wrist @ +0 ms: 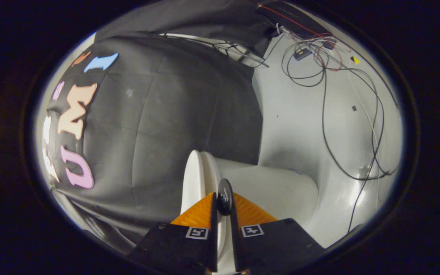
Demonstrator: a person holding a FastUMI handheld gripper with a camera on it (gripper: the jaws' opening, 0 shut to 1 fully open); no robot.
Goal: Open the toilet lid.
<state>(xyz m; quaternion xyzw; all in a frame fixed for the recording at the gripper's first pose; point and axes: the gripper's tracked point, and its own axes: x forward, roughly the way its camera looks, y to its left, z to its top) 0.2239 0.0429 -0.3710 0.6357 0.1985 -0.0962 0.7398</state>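
The view is rolled on its side, so the white toilet (277,191) appears turned. Its white lid (191,179) shows edge-on just ahead of the fingers, lying close against the seat rim (211,170). A small black oval handle tab (224,191) sticks out at the lid's edge. My gripper (224,204) is shut on this tab, one finger pressing each side. The tab's lower part is hidden between the fingers. I cannot tell how far the lid stands from the seat.
The black cloth booth wall (159,114) stands beyond the toilet. Loose black, red and white cables (325,95) trail over the white floor (300,126) beside the toilet, with a small black box (301,54) among them.
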